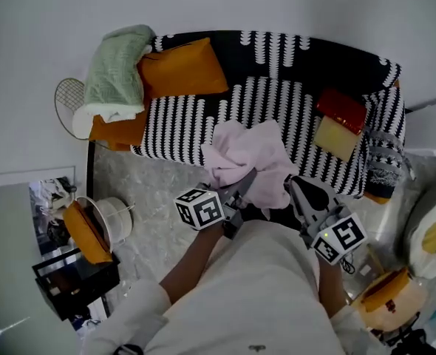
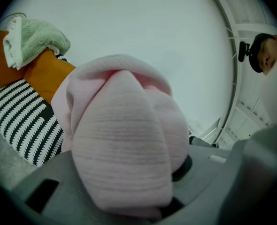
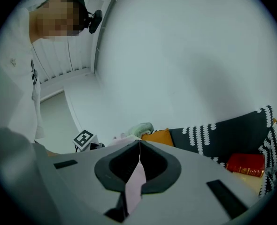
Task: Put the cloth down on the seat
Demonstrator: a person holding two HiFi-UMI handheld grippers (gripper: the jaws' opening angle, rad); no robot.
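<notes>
A pink cloth hangs bunched over the front edge of the black-and-white patterned sofa seat, held up by both grippers. My left gripper is shut on its lower left part. In the left gripper view the cloth bulges between the jaws and hides their tips. My right gripper is at the cloth's lower right. In the right gripper view its jaws are shut on a thin strip of the cloth. The seat below the cloth is partly hidden by it.
An orange cushion and a green blanket lie at the sofa's left end. A red cushion and a yellow one lie at its right. A white basket and a black side table stand on the floor at the left.
</notes>
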